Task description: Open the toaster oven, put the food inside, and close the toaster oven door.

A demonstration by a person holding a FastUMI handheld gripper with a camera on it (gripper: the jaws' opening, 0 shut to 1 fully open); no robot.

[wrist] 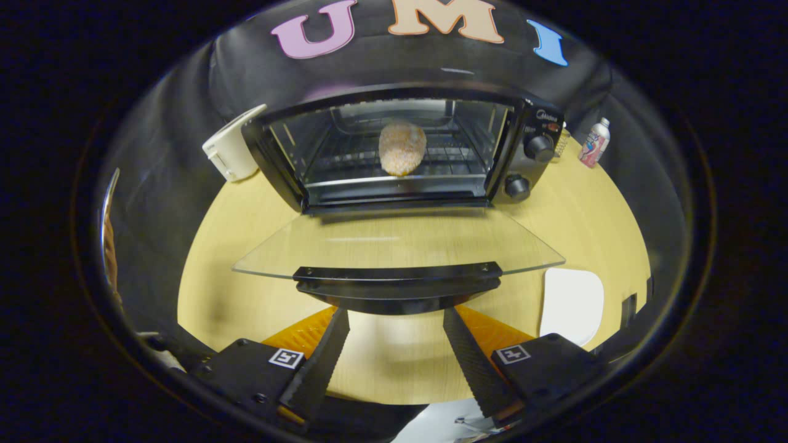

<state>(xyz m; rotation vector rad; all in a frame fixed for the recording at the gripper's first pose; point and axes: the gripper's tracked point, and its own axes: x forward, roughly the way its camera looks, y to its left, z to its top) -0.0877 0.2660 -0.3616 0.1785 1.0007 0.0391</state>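
1. Food [402, 147] rests on the rack inside the toaster oven [403, 151], upper centre.
2. Glass door [397, 246] lies fully lowered, still unclosed.
3. Gripper [397, 323] spread, empty, beneath the door handle [397, 280], apparently positioned for lifting.

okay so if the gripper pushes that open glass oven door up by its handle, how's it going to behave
The glass door looks rigid and hinged at the toaster oven, so it would probably swing up. Smooth glass may be slippery; the handle seems the safer contact. The open gripper sits just below it.
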